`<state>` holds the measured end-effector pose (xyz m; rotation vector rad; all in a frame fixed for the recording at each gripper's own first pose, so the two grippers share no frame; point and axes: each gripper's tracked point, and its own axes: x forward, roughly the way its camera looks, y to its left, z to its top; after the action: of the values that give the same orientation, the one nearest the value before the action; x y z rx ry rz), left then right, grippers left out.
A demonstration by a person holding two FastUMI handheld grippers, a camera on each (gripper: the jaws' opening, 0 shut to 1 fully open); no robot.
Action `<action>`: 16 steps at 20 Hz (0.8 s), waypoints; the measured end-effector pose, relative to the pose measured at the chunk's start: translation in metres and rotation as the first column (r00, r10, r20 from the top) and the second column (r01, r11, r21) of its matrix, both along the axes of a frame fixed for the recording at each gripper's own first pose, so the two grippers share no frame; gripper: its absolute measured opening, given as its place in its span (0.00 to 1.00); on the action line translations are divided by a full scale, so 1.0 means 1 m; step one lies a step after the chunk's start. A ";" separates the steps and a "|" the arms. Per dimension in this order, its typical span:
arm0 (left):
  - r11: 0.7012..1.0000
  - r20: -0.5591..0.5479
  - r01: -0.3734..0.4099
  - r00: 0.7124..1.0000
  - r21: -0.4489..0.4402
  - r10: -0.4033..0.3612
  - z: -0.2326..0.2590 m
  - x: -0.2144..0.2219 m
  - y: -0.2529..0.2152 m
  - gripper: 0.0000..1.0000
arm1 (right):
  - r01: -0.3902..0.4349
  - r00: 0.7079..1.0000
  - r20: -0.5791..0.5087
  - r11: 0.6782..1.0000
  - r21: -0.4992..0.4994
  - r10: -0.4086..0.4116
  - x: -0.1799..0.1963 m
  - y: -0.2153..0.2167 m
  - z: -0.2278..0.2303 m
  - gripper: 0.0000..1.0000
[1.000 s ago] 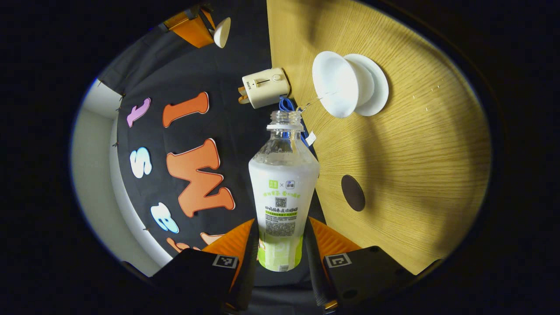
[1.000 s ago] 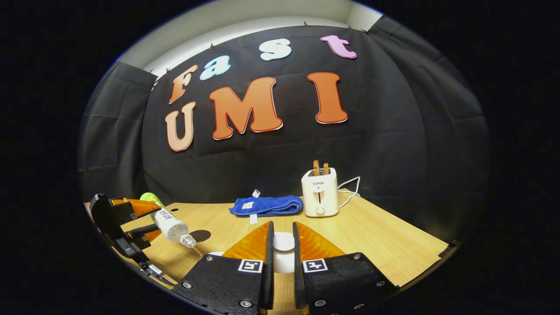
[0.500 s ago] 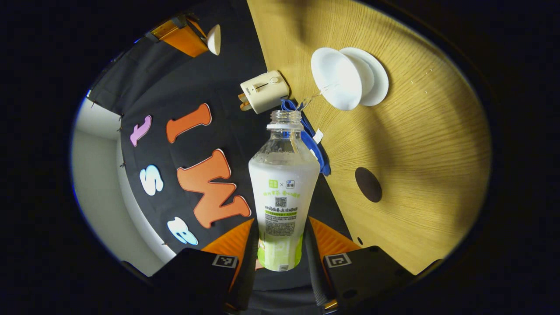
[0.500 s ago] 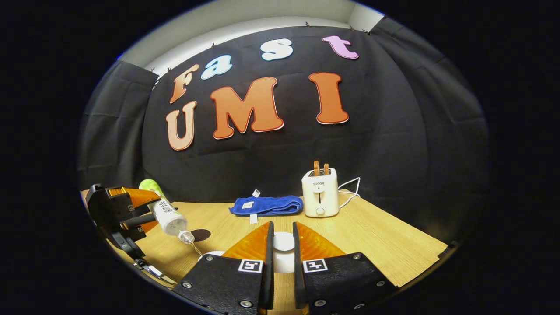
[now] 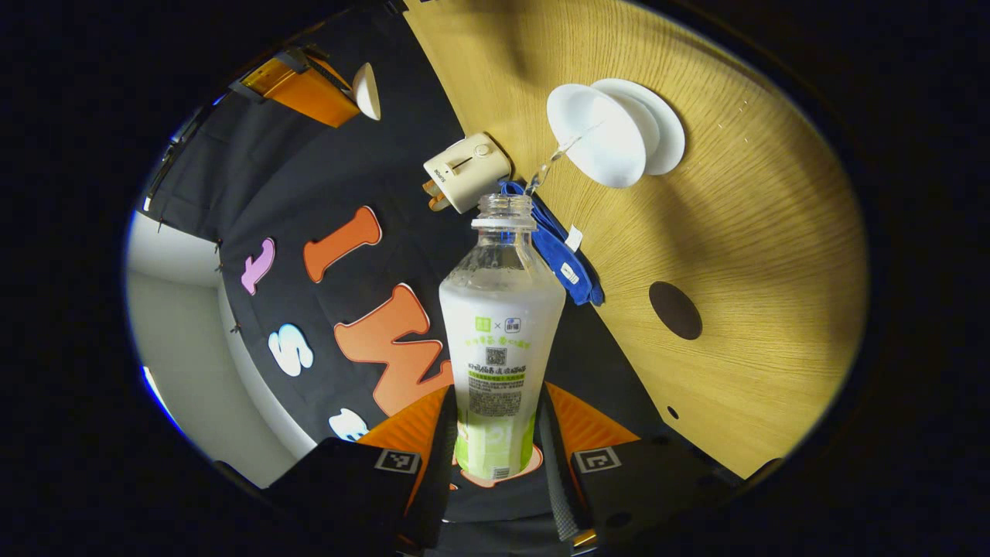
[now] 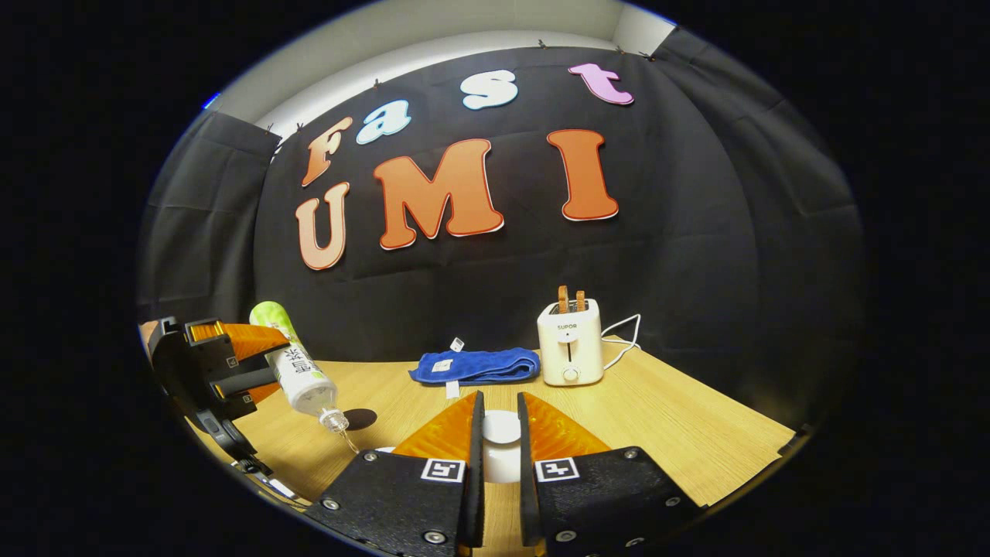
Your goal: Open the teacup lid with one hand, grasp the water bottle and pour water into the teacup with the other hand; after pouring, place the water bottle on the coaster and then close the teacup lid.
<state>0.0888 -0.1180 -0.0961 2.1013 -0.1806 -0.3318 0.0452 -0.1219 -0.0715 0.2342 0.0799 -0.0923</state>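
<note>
My left gripper [image 5: 495,391] is shut on the lower body of an uncapped water bottle [image 5: 501,317], which is tipped mouth-down. A thin stream of water [image 5: 551,161] runs from its mouth into the white teacup [image 5: 599,135] on its saucer [image 5: 663,128]. The dark round coaster [image 5: 675,309] lies bare on the wooden table. My right gripper [image 6: 500,398] is shut on the white teacup lid [image 6: 501,433] and holds it off the cup. In the right gripper view the left gripper [image 6: 255,360] tilts the bottle [image 6: 302,375] at the far left, near the coaster [image 6: 360,418].
A cream toaster [image 6: 570,352] with its white cord stands at the back of the table [image 6: 657,418]. A folded blue towel [image 6: 473,365] lies to its left along the wall. In the left gripper view the right gripper [image 5: 340,87] and lid [image 5: 363,90] hang above the table.
The left gripper has rotated and lifted the bottle's base, so the bottle tips more steeply. Water keeps running into the teacup. The right gripper stays still with the lid.
</note>
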 end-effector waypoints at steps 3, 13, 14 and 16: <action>1.000 0.007 0.007 1.000 0.007 -0.007 0.002 0.001 -0.002 0.58 | -0.004 1.000 0.003 1.000 0.003 0.004 0.000 0.000 0.002 0.19; 0.999 0.032 0.034 0.999 0.003 -0.034 0.005 0.007 -0.010 0.56 | -0.040 0.999 -0.007 0.999 -0.014 0.040 0.003 0.006 -0.003 0.19; 0.999 0.014 0.035 0.999 -0.013 -0.035 -0.002 0.005 -0.011 0.55 | -0.043 0.999 -0.007 0.999 -0.014 0.043 0.003 0.007 -0.004 0.19; 0.999 -0.011 0.031 0.999 -0.031 -0.032 -0.014 0.004 -0.012 0.55 | -0.052 0.999 -0.008 0.999 -0.008 0.052 0.004 0.009 -0.004 0.19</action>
<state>0.0924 -0.1297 -0.1099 2.0678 -0.2112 -0.3577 0.0491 -0.1133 -0.0755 0.2232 0.0937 -0.0421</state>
